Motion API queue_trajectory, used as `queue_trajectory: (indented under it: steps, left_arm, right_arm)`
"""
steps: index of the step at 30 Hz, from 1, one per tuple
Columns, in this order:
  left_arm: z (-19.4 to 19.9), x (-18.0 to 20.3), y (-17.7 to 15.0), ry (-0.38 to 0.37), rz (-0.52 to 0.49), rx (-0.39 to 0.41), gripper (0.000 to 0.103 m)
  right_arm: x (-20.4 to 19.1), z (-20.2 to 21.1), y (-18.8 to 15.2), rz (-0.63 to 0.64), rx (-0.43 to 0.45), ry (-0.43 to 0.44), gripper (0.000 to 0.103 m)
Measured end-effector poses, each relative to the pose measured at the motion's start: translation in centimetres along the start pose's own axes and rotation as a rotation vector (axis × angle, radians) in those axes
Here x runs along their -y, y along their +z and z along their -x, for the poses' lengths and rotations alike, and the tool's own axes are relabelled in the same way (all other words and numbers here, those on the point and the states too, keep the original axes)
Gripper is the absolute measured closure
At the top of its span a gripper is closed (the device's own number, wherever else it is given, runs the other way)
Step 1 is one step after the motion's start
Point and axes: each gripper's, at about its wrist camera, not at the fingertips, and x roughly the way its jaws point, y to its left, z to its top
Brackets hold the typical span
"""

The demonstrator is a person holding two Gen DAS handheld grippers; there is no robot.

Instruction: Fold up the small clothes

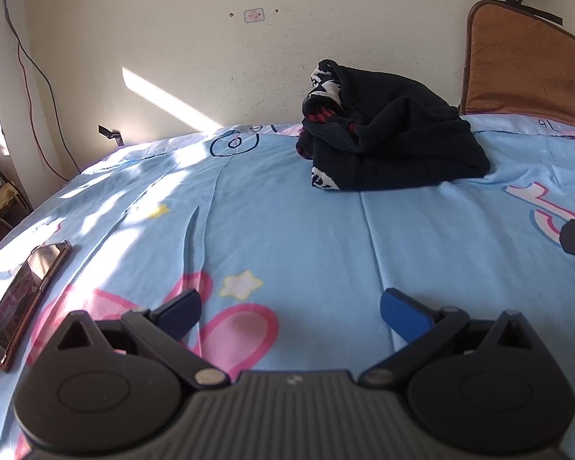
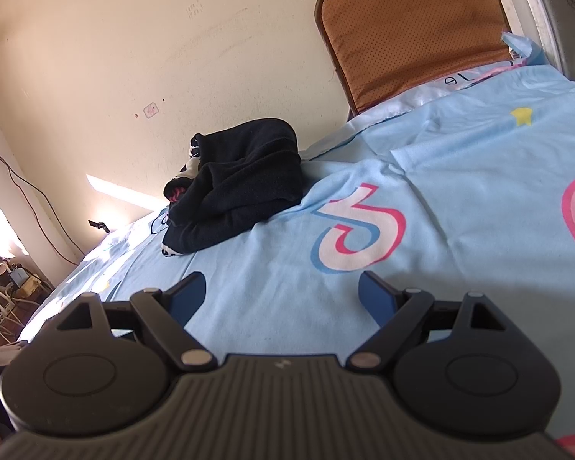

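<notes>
Bed covered by a light blue sheet (image 1: 306, 237) printed with pink shapes, yellow and white stars and a large pink-and-white symbol; a band of sunlight falls across its far left part and up the wall (image 1: 172, 38). Left gripper (image 1: 291, 312) hovers low over the near part of the sheet, fingers spread wide, blue pads (image 1: 398, 314) apart, nothing between them. Right gripper (image 2: 281, 291) likewise released, fingers wide apart over bare sheet, holding nothing; its view is tilted, so the bed slopes up to the right. The task's thing, a dark navy garment (image 1: 387, 142), lies crumpled in a heap at the far side of the bed, close to the wall, well apart from both grippers. It is bunched, not flat; a black-and-white patterned part shows at the top left of the heap and again at its near left edge, with a bit of red stripe in the folds. From the right wrist view the same garment (image 2: 237, 188) sits far and left of the pink-and-white symbol. A brown cushion (image 1: 525, 65) with a darker border leans upright against the wall at the far right, behind the sheet's edge. A phone (image 1: 23, 299) in a reddish case lies flat on the sheet at the near left, screen up, well apart from the garment. A dark cable (image 1: 30, 76) runs down the wall at the far left. In the left wrist view a dark object juts in at the right edge; what it is I cannot tell.
</notes>
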Motion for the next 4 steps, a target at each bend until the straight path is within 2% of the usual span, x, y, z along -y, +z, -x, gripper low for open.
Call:
queue_trajectory:
  steps: [4]
  left_arm:
    - [-0.02, 0.08, 0.0, -0.013, -0.001, -0.001, 0.0]
  right_arm:
    - [0.01, -0.01, -0.13, 0.007, -0.001, 0.004, 0.014]
